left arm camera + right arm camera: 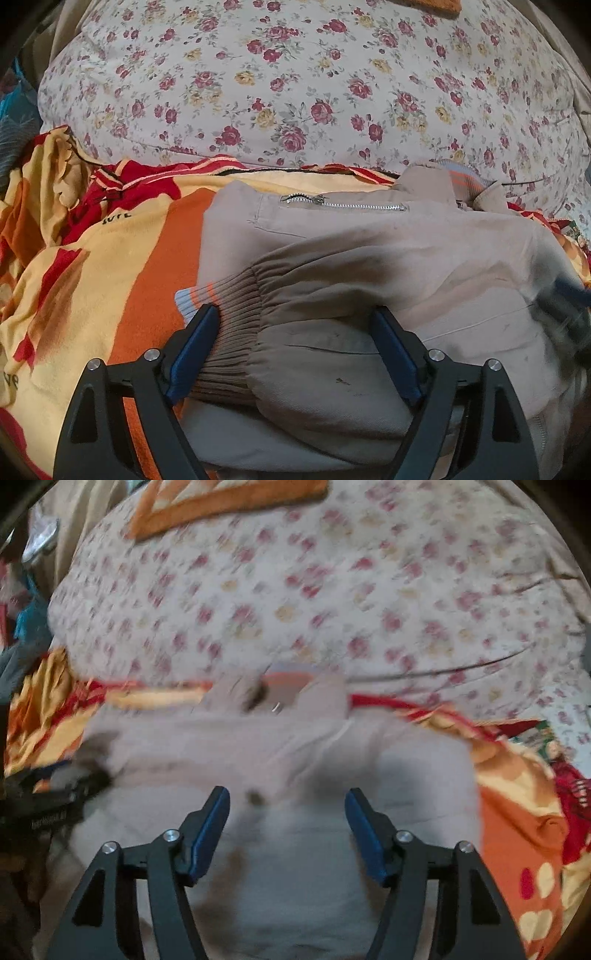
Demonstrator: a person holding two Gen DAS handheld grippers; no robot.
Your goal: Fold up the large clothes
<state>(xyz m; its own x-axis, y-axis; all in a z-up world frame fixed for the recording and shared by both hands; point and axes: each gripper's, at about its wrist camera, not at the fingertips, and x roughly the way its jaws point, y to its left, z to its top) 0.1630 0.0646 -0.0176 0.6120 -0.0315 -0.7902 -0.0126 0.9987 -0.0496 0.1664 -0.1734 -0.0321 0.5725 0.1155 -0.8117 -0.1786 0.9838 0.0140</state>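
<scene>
We hold both tongs wide: left gripper straddles the jacket cuff; right gripper above its body.

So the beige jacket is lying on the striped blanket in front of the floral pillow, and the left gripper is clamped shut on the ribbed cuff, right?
Not quite. In the left wrist view the left gripper is open, with the ribbed cuff of the beige jacket lying loosely between its jaws. The rest holds: the jacket lies on the striped blanket in front of the floral pillow.
</scene>
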